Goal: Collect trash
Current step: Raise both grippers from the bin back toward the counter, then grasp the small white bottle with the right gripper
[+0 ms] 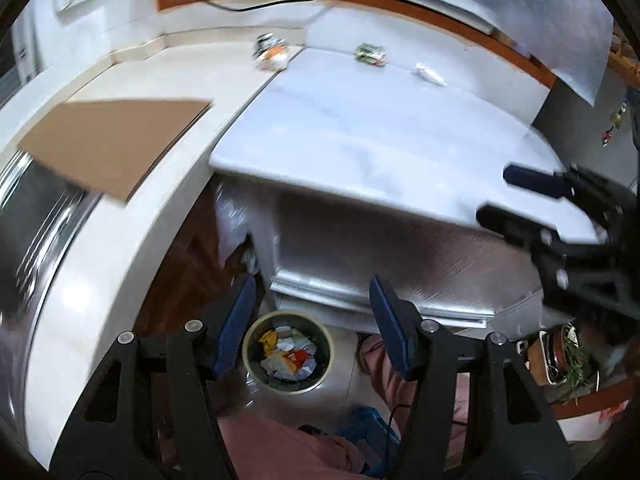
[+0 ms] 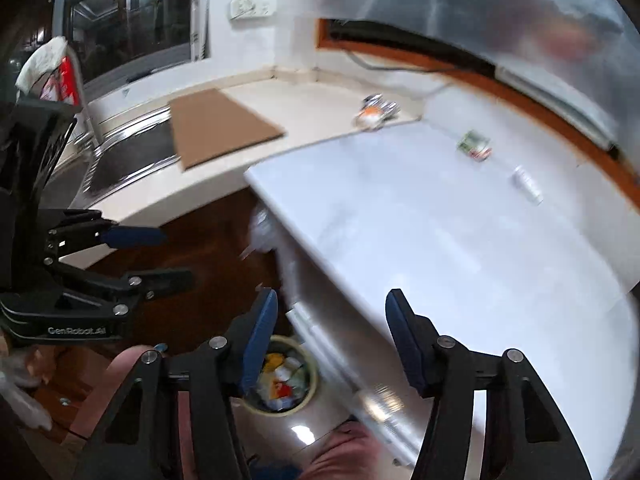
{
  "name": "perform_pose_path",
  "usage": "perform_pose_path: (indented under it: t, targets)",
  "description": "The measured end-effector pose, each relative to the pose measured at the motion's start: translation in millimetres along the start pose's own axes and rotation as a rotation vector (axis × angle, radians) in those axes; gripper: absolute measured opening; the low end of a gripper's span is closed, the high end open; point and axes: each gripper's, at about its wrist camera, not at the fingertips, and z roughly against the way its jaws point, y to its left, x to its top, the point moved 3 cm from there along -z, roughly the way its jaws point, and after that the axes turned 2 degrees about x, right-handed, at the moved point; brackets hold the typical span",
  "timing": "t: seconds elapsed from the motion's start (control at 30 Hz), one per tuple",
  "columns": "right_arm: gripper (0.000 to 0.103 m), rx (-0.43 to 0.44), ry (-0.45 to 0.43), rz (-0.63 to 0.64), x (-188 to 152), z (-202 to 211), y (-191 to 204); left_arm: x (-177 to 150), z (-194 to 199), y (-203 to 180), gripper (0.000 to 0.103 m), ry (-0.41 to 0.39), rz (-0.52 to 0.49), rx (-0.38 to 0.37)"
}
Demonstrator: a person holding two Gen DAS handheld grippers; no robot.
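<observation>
Left wrist view: bin [image 1: 288, 350] full of crumpled wrappers; left tool [image 1: 312, 320] and right tool [image 2: 332, 336] both spread, empty.

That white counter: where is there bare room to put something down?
The white counter is bare across its near and middle part. Litter lines its far edge: a crumpled wrapper, a green packet and a white scrap. The cardboard sheet covers the beige counter's left.
</observation>
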Motion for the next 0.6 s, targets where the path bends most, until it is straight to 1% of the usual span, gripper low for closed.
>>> perform_pose_path:
  t: [0.1,0.17,0.2,0.27,0.3,0.37,0.5,0.6]
  targets:
    - [0.057,-0.066,-0.015,0.009,28,-1,-41,35,0,-10,0.056,-0.008,-0.028,-0.033]
    - [0.057,-0.106,-0.020,0.002,47,-5,-75,57,-2,-19,0.056,-0.014,-0.046,-0.045]
    - [0.057,-0.116,-0.018,-0.008,55,-10,-93,74,-6,-25,0.056,-0.017,-0.056,-0.059]
    - [0.057,-0.133,-0.011,-0.036,71,-22,-131,97,-10,-34,0.056,-0.017,-0.064,-0.072]
    - [0.057,-0.142,-0.003,-0.049,78,-30,-149,116,-16,-40,0.056,-0.020,-0.071,-0.082]
    - [0.057,-0.156,0.019,-0.084,92,-45,-188,142,-27,-49,0.056,-0.024,-0.081,-0.091]
    - [0.057,-0.187,0.045,-0.140,114,-80,-253,202,-65,-66,0.056,-0.018,-0.086,-0.113]
    - [0.057,-0.181,0.053,-0.199,124,-109,-296,242,-99,-78,0.056,0.007,-0.065,-0.138]
